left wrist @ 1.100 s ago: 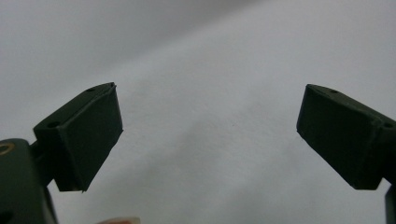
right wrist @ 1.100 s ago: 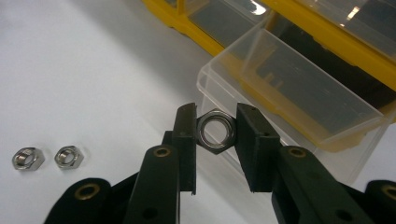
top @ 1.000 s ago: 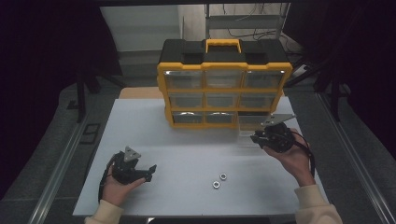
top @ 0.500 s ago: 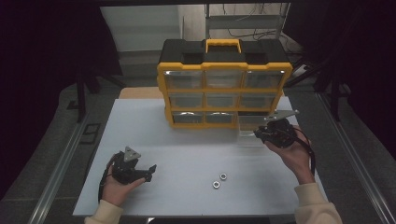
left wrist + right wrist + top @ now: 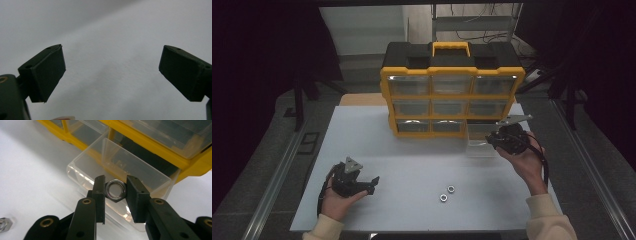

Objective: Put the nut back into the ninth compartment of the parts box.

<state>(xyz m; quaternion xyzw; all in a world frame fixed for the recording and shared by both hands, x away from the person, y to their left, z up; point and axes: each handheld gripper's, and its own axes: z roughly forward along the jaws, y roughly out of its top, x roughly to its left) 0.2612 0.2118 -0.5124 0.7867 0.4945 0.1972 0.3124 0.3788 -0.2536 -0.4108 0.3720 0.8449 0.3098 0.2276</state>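
The right gripper [image 5: 115, 192] pinches a steel nut [image 5: 115, 190] between its jaws, held over the clear drawer [image 5: 125, 182] pulled out of the yellow organizer [image 5: 452, 95]. The left gripper [image 5: 112, 72] rests on the white table [image 5: 412, 160], jaws wide and empty. Two more nuts [image 5: 447, 193] lie between the hands.

The organizer [image 5: 452, 95] has a yellow frame, a black top with a yellow handle, and clear drawers; one clear drawer [image 5: 117, 185] stands pulled out. The table [image 5: 412, 155] is plain white. The nut [image 5: 115, 190] is shiny silver, between black jaws of the right gripper [image 5: 115, 192]; two silver nuts [image 5: 447, 193] lie near the table's front edge.
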